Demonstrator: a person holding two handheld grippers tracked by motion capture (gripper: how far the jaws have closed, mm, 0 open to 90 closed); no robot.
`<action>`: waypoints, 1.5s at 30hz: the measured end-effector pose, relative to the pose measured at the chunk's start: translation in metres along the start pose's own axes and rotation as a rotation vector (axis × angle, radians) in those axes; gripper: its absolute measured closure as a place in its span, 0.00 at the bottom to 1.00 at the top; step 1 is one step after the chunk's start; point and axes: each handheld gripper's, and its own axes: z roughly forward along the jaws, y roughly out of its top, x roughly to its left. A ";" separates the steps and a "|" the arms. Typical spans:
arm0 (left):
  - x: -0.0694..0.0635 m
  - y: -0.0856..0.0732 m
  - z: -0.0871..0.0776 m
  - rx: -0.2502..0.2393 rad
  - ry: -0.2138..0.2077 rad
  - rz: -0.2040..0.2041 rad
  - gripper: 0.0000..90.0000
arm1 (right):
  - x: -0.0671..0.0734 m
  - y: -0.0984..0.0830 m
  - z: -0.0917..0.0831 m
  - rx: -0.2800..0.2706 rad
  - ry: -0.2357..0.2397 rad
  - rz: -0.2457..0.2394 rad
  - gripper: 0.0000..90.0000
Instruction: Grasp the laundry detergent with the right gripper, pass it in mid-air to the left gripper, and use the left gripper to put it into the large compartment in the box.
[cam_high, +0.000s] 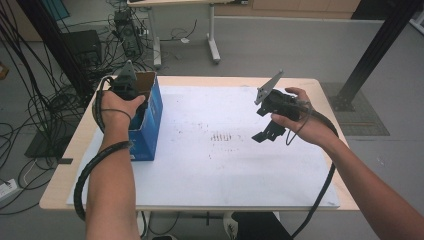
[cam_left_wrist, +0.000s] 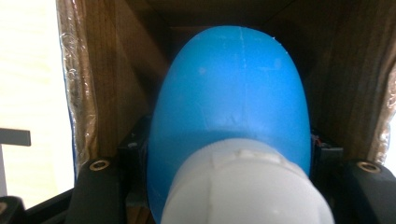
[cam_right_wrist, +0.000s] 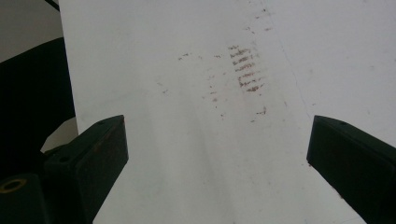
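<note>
A blue cardboard box (cam_high: 150, 120) with an open top stands at the left edge of the white mat (cam_high: 215, 170). My left gripper (cam_high: 130, 92) reaches down into it. In the left gripper view the gripper (cam_left_wrist: 229, 158) is shut on a blue bottle (cam_left_wrist: 233, 88) with a white cap (cam_left_wrist: 243, 191), between the brown inner walls (cam_left_wrist: 116, 84) of the box. My right gripper (cam_high: 267, 132) hovers over the right half of the mat, tilted downward. Its jaws stand wide apart in the right gripper view, where the right gripper (cam_right_wrist: 217, 149) has nothing between them.
Brownish scuff marks (cam_high: 223, 136) (cam_right_wrist: 245, 70) stain the middle of the mat. The wooden table (cam_high: 60, 190) ends close to the mat on all sides. Cables and a computer case (cam_high: 85, 47) lie on the floor at the left, a black post (cam_high: 372, 50) at the right.
</note>
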 end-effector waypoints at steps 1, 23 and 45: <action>0.000 0.000 0.000 0.000 0.000 -0.001 0.40 | 0.000 0.000 0.000 0.000 0.000 0.000 0.06; -0.001 0.000 0.000 -0.001 0.005 0.003 0.36 | -0.001 0.000 -0.002 -0.003 -0.002 0.001 0.06; 0.001 -0.006 -0.035 -0.044 0.033 0.026 0.29 | -0.001 0.002 -0.005 -0.007 -0.009 -0.003 0.06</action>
